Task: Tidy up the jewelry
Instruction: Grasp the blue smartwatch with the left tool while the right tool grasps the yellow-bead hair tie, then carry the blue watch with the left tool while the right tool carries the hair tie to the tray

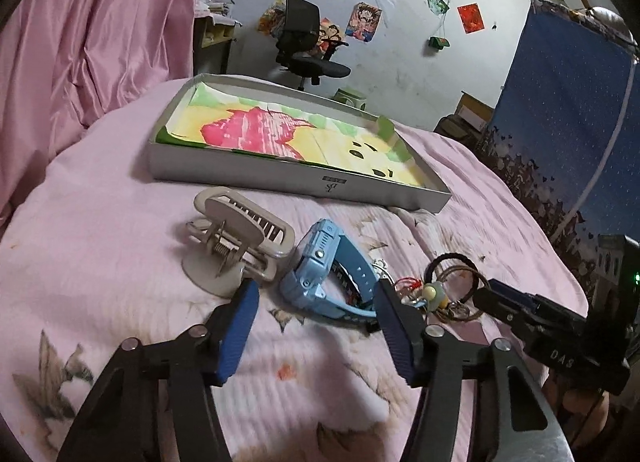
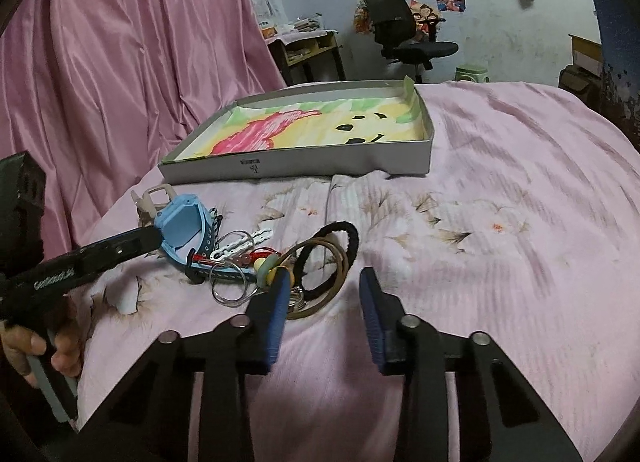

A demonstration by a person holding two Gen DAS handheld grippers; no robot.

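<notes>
Both grippers, left [image 1: 316, 298] and right [image 2: 324, 282], hang spread and empty over the bed. The watch [image 1: 324, 274] sits between the left fingers, probably untouched, near the bed's front edge. Next: pinch it, carry it to the box [image 1: 280, 176].

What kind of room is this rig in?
Most likely a bedroom: the items lie on a pink floral bedspread, a pink curtain hangs alongside, and an office chair stands by a poster-covered wall.
</notes>
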